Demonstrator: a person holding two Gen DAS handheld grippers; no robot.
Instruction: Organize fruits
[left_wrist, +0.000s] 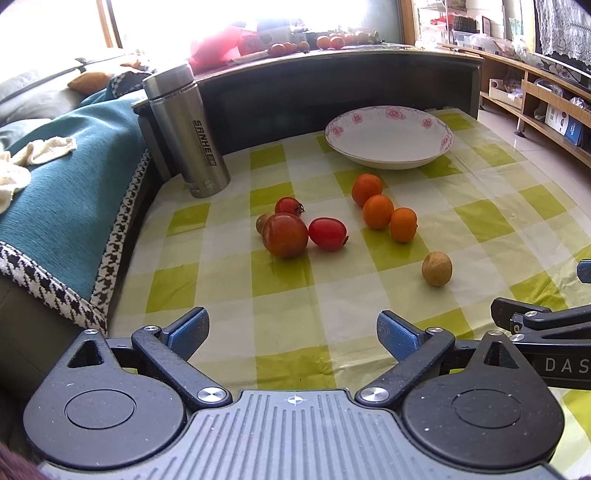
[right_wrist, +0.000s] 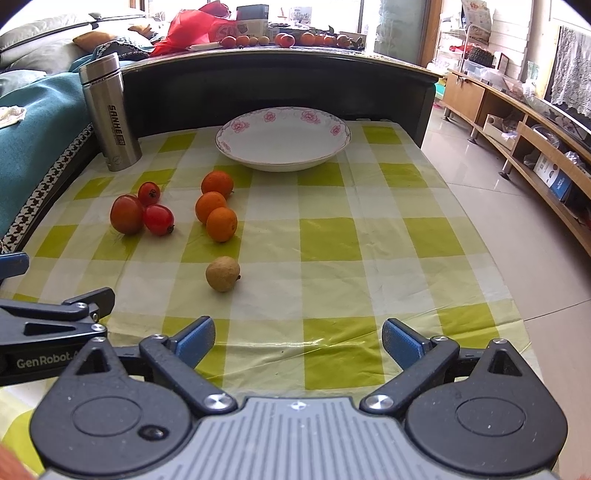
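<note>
Both tongs hang over the near edge of the checked tablecloth (right_wrist: 325, 240), side by side. The left gripper (left_wrist: 293, 332) has its blue pads spread wide with nothing between them, and the right gripper (right_wrist: 297, 341) is just as wide apart and just as empty.

Nearest ahead lies the brown fruit (right_wrist: 222, 274), alone and apart from the rest. Beyond it sit three orange fruits (right_wrist: 216, 206) touching in a short row, and to their left a cluster of red tomatoes (right_wrist: 142, 214) pressed together. The flowered plate (right_wrist: 283, 138) stands empty at the far side, with the steel flask (right_wrist: 110, 114) upright at the far left corner.

Nothing is yet gathered, so the step in hand looks like a first pick. The lone brown fruit seems the easiest start, probably for the right gripper: come down over it with the pads on either side and close gently, since round fruit may roll. The clustered ones likely need a pad slipped between neighbours
</note>
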